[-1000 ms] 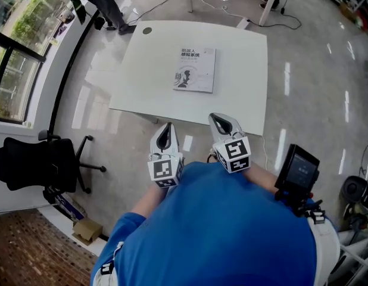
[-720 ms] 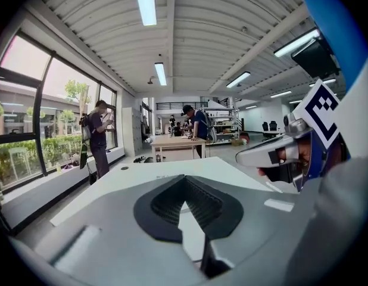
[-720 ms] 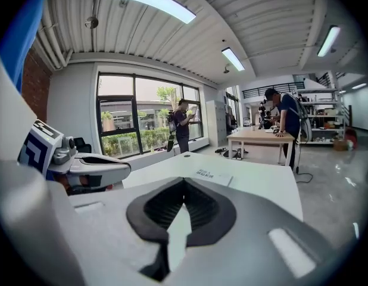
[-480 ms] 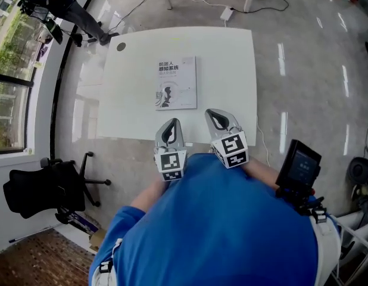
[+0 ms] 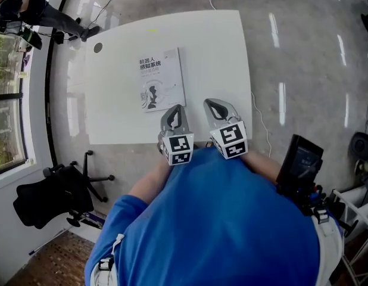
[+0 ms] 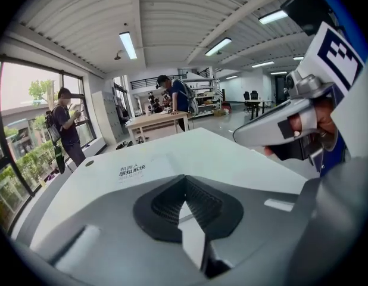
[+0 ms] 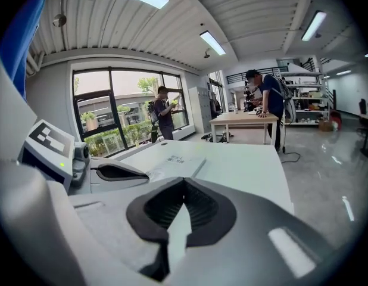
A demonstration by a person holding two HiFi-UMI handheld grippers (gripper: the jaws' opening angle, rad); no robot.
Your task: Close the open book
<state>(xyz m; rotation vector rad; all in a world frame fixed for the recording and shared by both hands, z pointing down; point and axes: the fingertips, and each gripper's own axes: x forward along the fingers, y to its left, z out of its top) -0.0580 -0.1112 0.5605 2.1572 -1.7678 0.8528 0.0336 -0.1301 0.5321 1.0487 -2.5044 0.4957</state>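
Book (image 5: 161,79) lies shut and flat, cover up, on the white table (image 5: 223,46), in the left-centre part of the tabletop as the head view shows it. Its long axis runs nearly top to bottom of the frame, with the far end leaning a little to the left. The printed title sits at the far end of the cover and the small dark figure below it, so the cover reads upright from the person's side. The near short edge lies close to the table's near edge.

In the head view the left gripper (image 5: 175,109) sits at lower centre, its tip over the book's near right corner; whether it touches the cover I cannot tell. In the left gripper view this gripper (image 6: 184,177) has its jaws pressed together with nothing between them, and the book (image 6: 142,168) lies just ahead, to the left of the tips.

The right gripper (image 5: 212,104) sits just to the right of the left one, over bare tabletop beside the book and apart from it. The right gripper view shows this gripper (image 7: 184,181) with its jaws closed too and empty, the book (image 7: 175,162) ahead and slightly left.
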